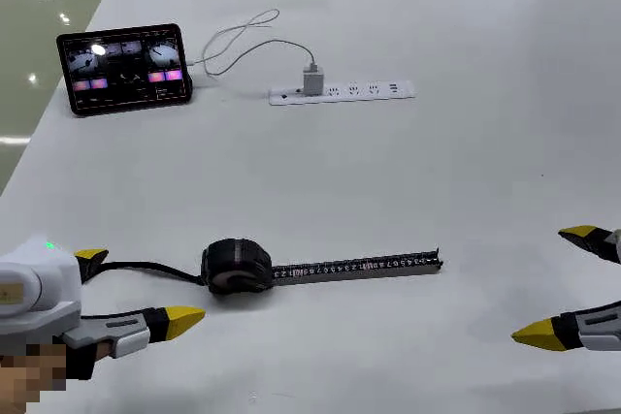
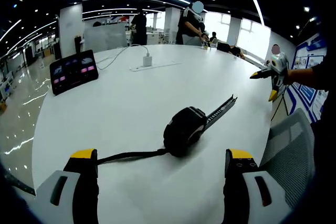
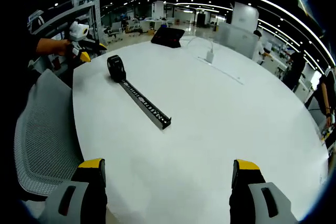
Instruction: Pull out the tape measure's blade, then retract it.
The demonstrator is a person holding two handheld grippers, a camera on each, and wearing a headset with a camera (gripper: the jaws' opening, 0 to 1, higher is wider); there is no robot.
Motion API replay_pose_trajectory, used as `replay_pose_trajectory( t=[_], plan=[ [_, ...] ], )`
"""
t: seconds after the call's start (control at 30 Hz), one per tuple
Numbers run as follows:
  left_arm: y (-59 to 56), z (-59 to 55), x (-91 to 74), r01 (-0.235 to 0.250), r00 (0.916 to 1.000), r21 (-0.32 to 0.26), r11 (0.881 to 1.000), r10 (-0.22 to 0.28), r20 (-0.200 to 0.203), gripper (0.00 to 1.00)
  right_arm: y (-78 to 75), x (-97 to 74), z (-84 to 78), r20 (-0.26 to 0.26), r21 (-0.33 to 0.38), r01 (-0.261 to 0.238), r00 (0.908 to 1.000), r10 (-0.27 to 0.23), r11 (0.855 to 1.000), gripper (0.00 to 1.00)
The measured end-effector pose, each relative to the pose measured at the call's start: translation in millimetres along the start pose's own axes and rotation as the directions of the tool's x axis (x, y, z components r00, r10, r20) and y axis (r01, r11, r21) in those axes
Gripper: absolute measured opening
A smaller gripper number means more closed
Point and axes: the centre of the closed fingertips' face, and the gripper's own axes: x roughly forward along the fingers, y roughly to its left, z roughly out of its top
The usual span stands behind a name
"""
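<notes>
Both left claw (image 1: 141,286) and right claw (image 1: 553,283) gape, flanking the tape measure (image 1: 236,266).

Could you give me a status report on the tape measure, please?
Left hand-held gripper open, right hand-held gripper open, both empty. Tape measure on table, blade extended. Nothing blocking.

- Bench (image 1: 466,172): white top, smooth, matt with a faint sheen.
- Tape measure (image 1: 236,266): black case, matt, rubbery-looking plastic.
- Blade (image 1: 359,265): dark, dull finish, pale printed marks.
- Left hand-held gripper (image 1: 141,286), right hand-held gripper (image 1: 553,283): smooth yellow plastic tips.
- Tablet (image 1: 124,67): glossy screen.
- Power strip (image 1: 342,92): smooth white plastic.
- Floor (image 1: 39,7): glossy, reflective.
- Chair (image 3: 42,145): grey mesh.
</notes>
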Motion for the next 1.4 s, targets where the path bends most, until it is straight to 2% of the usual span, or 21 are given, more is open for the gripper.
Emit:
replay_pose_trajectory(
  t=[0.03, 0.07, 0.23, 0.33, 0.4, 0.47, 0.63, 0.67, 0.77, 0.9, 0.97, 1.13, 1.27, 1.4],
  plan=[
    [-2.2, 1.3, 1.1, 0.001, 1.0, 0.001, 1.0, -0.001, 0.003, 0.99, -0.3, 1.0, 2.9, -0.005, -0.012, -0.007, 1.0, 0.007, 1.0, 0.99],
    [-9.2, 3.9, 1.9, 0.032, 0.9994, -0.002, 0.999, -0.032, 0.016, 0.99, -0.9, 1.6, 5.1, -0.007, -0.023, -0.01, 0.9999, 0.01, 1.0, 0.99],
    [-21.1, 9.8, 7.8, 0.042, 0.9989, 0.009, 0.999, -0.042, 0.02, 0.99, -5.4, 5.5, 14.8, -0.025, -0.072, -0.037, 0.9991, 0.035, 0.997, 0.99],
    [-25.0, 13.8, 11.7, 0.03, 0.9991, 0.012, 0.999, -0.031, 0.029, 0.99, -7.3, 8.9, 18.6, -0.031, -0.09, -0.052, 0.9983, 0.05, 0.995, 0.99],
    [-23.5, 21.3, 13.4, -0.003, 0.9983, 0.027, 1.0, 0.001, 0.059, 0.99, -8.7, 11.2, 19.5, -0.041, -0.107, -0.06, 0.9976, 0.056, 0.992, 0.99],
    [-24.4, 23.2, 15.8, -0.019, 0.9983, 0.026, 0.999, 0.018, 0.055, 0.99, -9.3, 13.5, 21.9, -0.048, -0.118, -0.066, 0.997, 0.061, 0.991, 0.99],
    [-33.8, 29.4, 20.3, -0.007, 0.9974, 0.02, 1.0, 0.006, 0.072, 0.99, -8.0, 17.5, 28.3, -0.05, -0.139, -0.083, 0.9957, 0.077, 0.987, 0.99],
    [-36.3, 29.1, 21.0, 0.002, 0.9977, 0.003, 1.0, -0.002, 0.068, 0.99, -7.4, 18.0, 29.4, -0.051, -0.145, -0.088, 0.9954, 0.081, 0.986, 0.99],
    [-40.4, 30.2, 22.9, -0.007, 0.9981, 0.0, 1.0, 0.007, 0.062, 0.99, -5.1, 20.1, 31.0, -0.074, -0.184, -0.112, 0.9923, 0.1, 0.977, 0.99],
    [-36.1, 31.4, 27.5, -0.041, 0.9969, -0.02, 0.999, 0.043, 0.066, 0.99, -5.8, 21.1, 38.0, -0.07, -0.208, -0.13, 0.9906, 0.118, 0.969, 0.99],
    [-29.3, 36.3, 28.2, -0.095, 0.9912, -0.026, 0.995, 0.097, 0.091, 0.99, -8.8, 23.6, 39.4, -0.079, -0.211, -0.134, 0.9896, 0.12, 0.968, 0.99],
    [-31.2, 38.0, 32.7, -0.108, 0.9895, -0.034, 0.994, 0.111, 0.093, 0.99, -9.6, 29.3, 46.4, -0.103, -0.261, -0.155, 0.9859, 0.132, 0.953, 0.99],
    [-31.2, 37.7, 35.8, -0.117, 0.9878, -0.065, 0.991, 0.123, 0.095, 0.99, -6.5, 34.0, 56.3, -0.11, -0.29, -0.176, 0.9826, 0.15, 0.941, 0.99],
    [-31.1, 37.9, 39.0, -0.131, 0.9852, -0.085, 0.988, 0.139, 0.1, 0.99, -4.9, 40.1, 59.1, -0.134, -0.317, -0.198, 0.9774, 0.163, 0.927, 0.99]
  ],
)
